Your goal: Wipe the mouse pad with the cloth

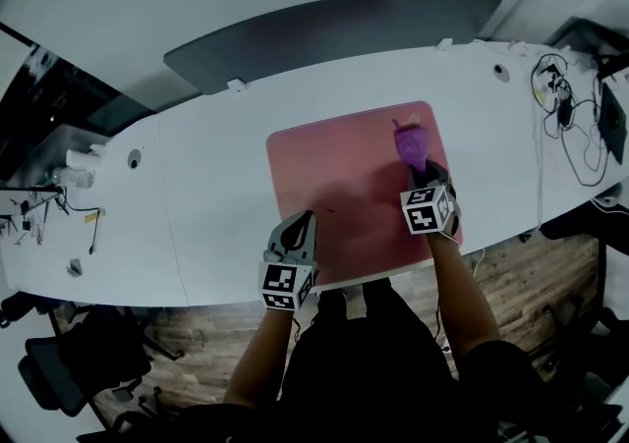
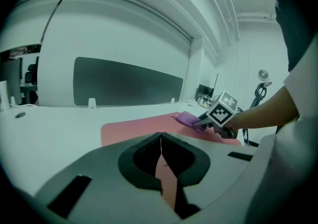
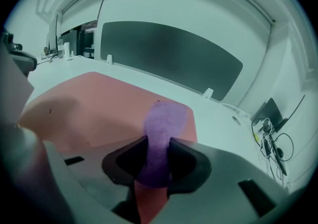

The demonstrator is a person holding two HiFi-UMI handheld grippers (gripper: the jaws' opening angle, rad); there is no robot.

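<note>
A long white bench (image 1: 216, 186) fills the room's middle, curving from left to right. A dark grey divider panel (image 1: 334, 33) stands along its far edge, and wood floor (image 1: 531, 264) shows on the near side. Its top looks smooth and bare, apart from a tangle of cables (image 1: 565, 112) at the far right end and a few small items (image 1: 74, 168) at the left end.

The pink mouse pad (image 1: 344, 186) lies flat at the near middle of the bench, directly in front of the person. It is a large rounded rectangle with its near edge close to the bench's near edge.

The purple cloth (image 1: 410, 141) sits on the pad's far right corner. It is bunched into a narrow strip whose long axis runs near to far, straight out from the right gripper (image 1: 421, 174). That gripper is clenched on the cloth's near end, and the free end trails ahead of the jaws onto the pad.

From the cloth, nearly all of the pad lies to the left and nearer the person. The wiping stroke would therefore probably sweep leftward and back, with the right hand the only one placed to make it.

The left gripper (image 1: 303, 220) is well apart from the cloth, at the pad's near left edge. Its jaws are closed tip to tip on nothing, and the pad shows beneath them. Whether it presses the pad down cannot be told.
</note>
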